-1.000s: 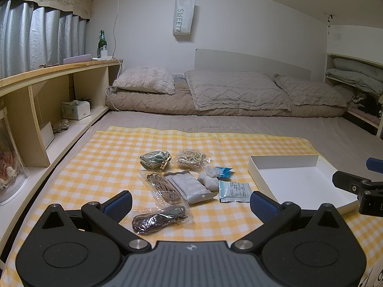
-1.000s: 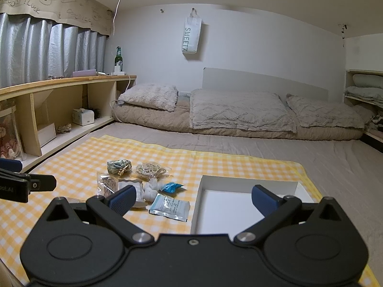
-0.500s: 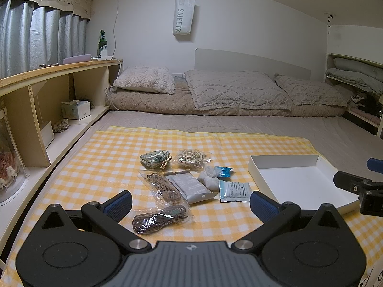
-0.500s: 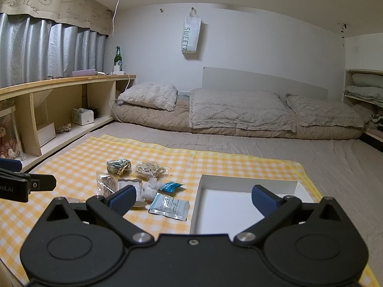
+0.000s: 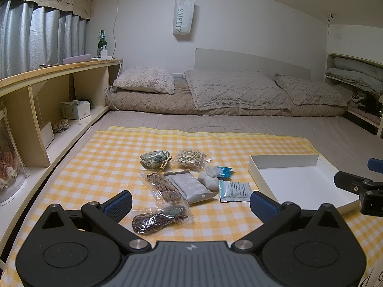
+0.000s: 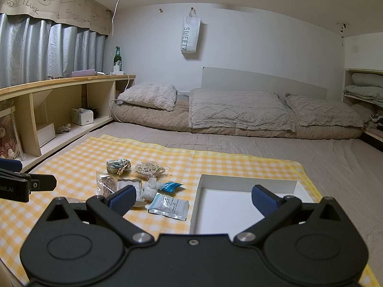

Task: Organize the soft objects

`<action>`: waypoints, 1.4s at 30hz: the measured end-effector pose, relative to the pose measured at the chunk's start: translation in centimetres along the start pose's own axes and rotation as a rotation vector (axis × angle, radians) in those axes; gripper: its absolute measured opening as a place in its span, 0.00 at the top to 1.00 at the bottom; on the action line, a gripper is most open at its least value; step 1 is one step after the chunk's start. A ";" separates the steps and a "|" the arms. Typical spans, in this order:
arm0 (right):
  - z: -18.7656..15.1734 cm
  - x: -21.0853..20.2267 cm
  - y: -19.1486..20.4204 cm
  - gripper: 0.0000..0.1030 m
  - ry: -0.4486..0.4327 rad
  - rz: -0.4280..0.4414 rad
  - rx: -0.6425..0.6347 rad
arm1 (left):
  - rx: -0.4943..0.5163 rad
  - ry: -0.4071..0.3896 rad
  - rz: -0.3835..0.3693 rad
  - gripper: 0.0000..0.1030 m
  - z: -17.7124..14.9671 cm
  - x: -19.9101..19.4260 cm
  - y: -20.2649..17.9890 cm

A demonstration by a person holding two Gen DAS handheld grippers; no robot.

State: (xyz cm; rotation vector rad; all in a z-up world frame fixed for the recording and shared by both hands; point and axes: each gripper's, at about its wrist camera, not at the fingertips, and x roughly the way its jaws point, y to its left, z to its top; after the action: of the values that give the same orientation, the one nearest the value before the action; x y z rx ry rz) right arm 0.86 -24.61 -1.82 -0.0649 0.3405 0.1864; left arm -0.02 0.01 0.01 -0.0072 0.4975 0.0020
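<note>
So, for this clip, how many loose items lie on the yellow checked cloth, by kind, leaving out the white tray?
Clear bags of coiled cord: 3, dark brown, light brown, beige.
Flat sachets: 3, grey, white printed, small blue.
Green patterned drawstring pouch: 1.
White soft bundle: 1.
Total: 8, none in the white tray.

A home bedroom. Low bedding (image 5: pixel 229 95) with pillows (image 5: pixel 143 82) lies along the back wall, middle of the frame. Grey curtains (image 6: pixel 47 50) under a doodled valance hang upper left above a wooden shelf unit (image 5: pixel 47 91) holding a tissue box (image 5: pixel 75 110). A "SWEETZ" bag (image 6: pixel 190 33) hangs on the wall, and folded blankets (image 5: pixel 354 74) fill a shelf at right.
</note>
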 end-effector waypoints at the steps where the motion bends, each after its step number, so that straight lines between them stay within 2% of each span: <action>1: 0.0 0.0 0.0 0.00 0.000 0.000 0.000 | 0.000 0.000 0.000 0.00 0.0 0.0 0.0; 42: -0.1 0.5 -0.1 0.00 0.002 0.008 0.009 | -0.013 -0.008 0.000 0.00 0.8 0.8 0.1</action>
State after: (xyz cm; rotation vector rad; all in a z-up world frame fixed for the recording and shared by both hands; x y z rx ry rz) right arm 1.33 -24.66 -2.07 -0.0547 0.3435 0.1923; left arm 1.05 0.07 0.31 -0.0201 0.4895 0.0048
